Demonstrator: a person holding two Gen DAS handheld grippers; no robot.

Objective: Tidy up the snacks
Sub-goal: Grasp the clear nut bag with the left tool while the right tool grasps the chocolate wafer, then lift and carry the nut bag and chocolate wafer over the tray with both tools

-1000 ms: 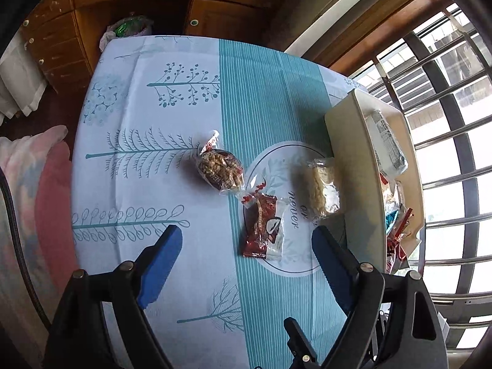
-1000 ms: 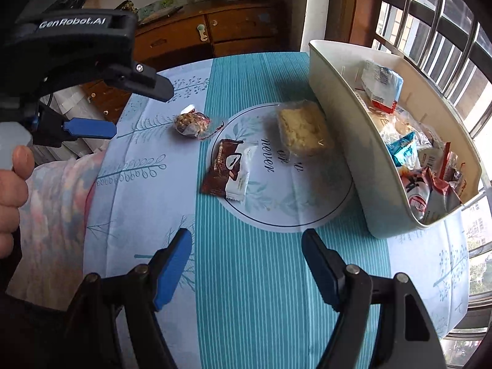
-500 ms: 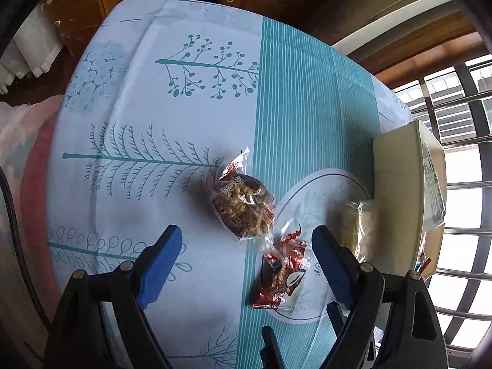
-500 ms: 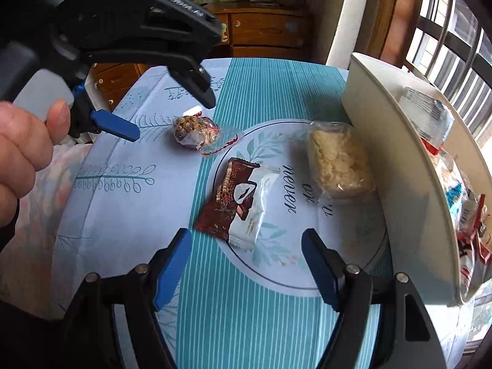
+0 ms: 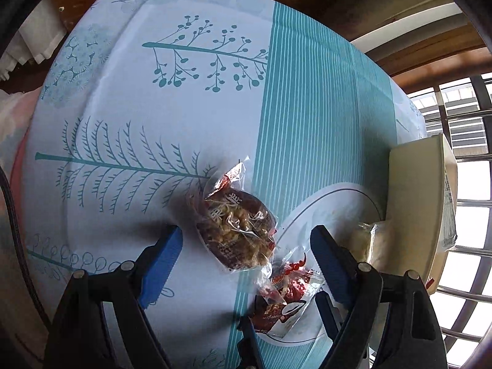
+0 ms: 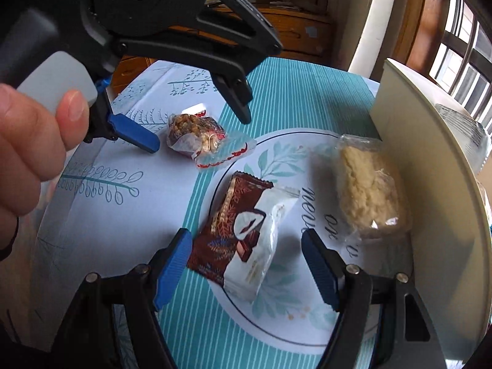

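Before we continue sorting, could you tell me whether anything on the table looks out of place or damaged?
Nothing looks damaged or spilled. Three sealed snacks lie outside the bin: nut pack, chocolate bar, pale cake.

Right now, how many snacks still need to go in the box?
Some snacks already sit in the bin. Nothing is held: the left gripper is open around the nut snack, and the right gripper is open around the chocolate pack. Three remain on the table, counting the pale cake.

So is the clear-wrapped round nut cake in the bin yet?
Out: the round nut cake lies on the tablecloth, between the open left gripper.
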